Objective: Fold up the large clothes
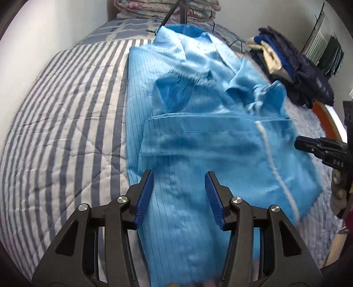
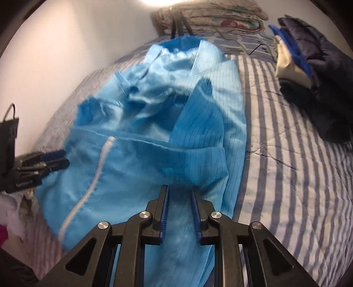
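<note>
A large light-blue pinstriped garment (image 1: pixel 198 143) (image 2: pixel 154 154) with a white zip strip (image 1: pixel 273 167) lies partly folded on the striped bed quilt (image 1: pixel 66 132). Its sleeves are crumpled across the chest. My left gripper (image 1: pixel 178 178) hovers over the garment's near part, jaws wide apart, and the cloth lies under them untouched. My right gripper (image 2: pixel 179 192) stands over the other near edge with a narrow gap between its pads, and no cloth is pinched in it. Each gripper also shows at the side of the other's view: the right gripper (image 1: pixel 296 143), the left gripper (image 2: pixel 65 157).
A pile of dark and blue folded clothes (image 1: pixel 297 72) (image 2: pixel 308 66) sits on the bed beside the garment. Folded floral bedding (image 1: pixel 167 8) (image 2: pixel 211 15) and dark tripod legs (image 1: pixel 183 11) stand at the head. A black bag (image 2: pixel 8 136) hangs by the wall.
</note>
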